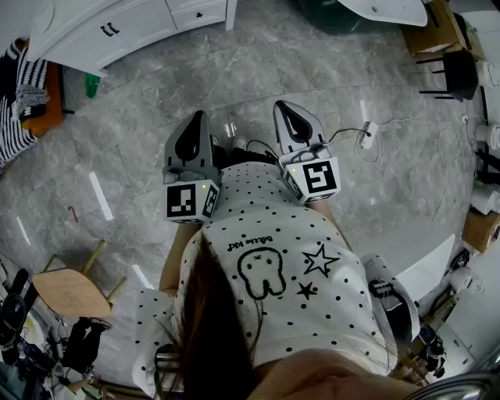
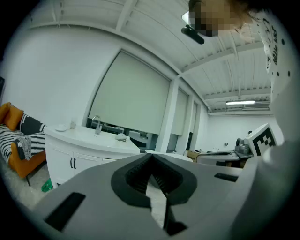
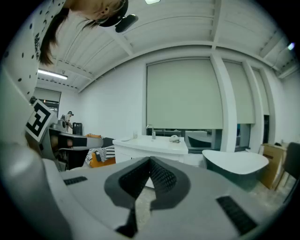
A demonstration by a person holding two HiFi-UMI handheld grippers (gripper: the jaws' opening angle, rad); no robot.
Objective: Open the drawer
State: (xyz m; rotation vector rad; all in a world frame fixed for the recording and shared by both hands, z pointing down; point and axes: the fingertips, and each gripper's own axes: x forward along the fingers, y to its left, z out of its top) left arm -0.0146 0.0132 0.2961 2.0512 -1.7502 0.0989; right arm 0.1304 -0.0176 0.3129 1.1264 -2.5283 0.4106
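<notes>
A grey marbled tile floor [image 1: 141, 148] fills most of the head view, seen from steeply above. At the top left stands a white curved vanity cabinet [image 1: 94, 31] with black handles. The drawer [image 1: 205, 16] is a white front with a small black handle at the cabinet's right end, well apart from both grippers. In the left gripper view the same cabinet [image 2: 77, 157] sits low on the left, with a tap and basin on top.

A person in a white polka-dot shirt [image 1: 273, 281] printed with a tooth and stars stands at the centre bottom. A white freestanding bathtub with a dark outer wall [image 3: 234, 169] stands to the right of the cabinet. An orange sofa [image 1: 43, 105] with a black-and-white striped cloth [image 1: 23, 78] lies at the left edge.

The grey left gripper [image 1: 195, 121] and the grey right gripper [image 1: 284, 108] are held side by side in front of the person, each carrying a cube with square markers and pointing towards the cabinet over bare floor. The jaws of the left gripper [image 2: 151, 158] are closed together with nothing between them. The jaws of the right gripper [image 3: 150, 161] are likewise closed together and hold nothing.

A small round-seated wooden stool [image 1: 66, 291] stands at the lower left. A white power strip [image 1: 367, 134] with its cable lies on the floor to the right.
</notes>
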